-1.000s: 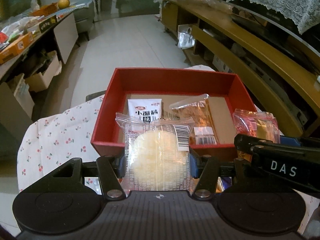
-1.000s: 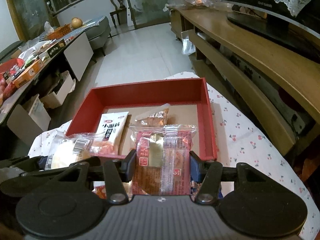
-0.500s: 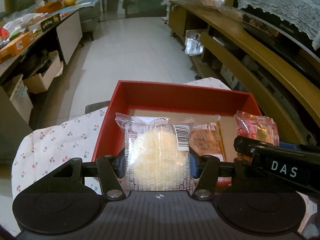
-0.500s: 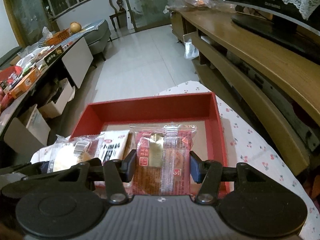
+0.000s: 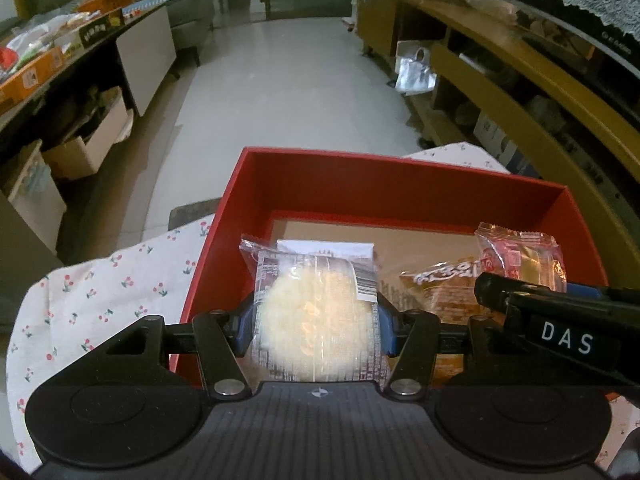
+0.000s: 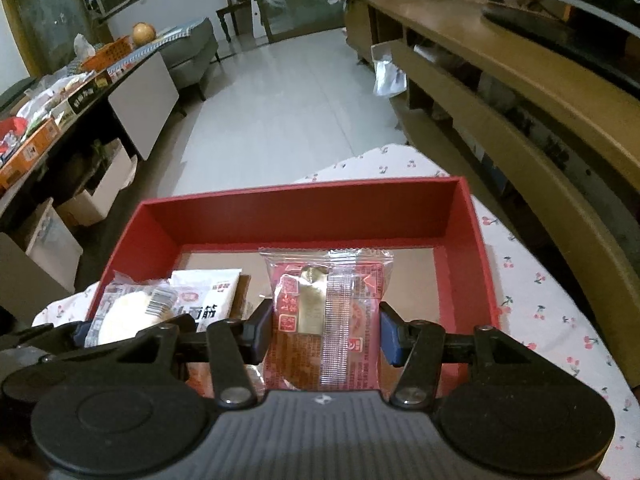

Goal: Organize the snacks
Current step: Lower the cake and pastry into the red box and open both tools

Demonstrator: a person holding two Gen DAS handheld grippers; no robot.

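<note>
left gripper [image 5: 316,320] clamped on pale cake packet [image 5: 316,312], right gripper [image 6: 326,332] on red packet [image 6: 326,312], over red box [image 6: 296,216]

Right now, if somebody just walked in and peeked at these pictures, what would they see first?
Probably the big red box on the cherry-print cloth, with a white packet and an orange packet already lying inside. Right in front, the left gripper pinches a clear pack with a pale round cake, and the right gripper pinches a red pastry pack, both over the box's near edge.
</note>
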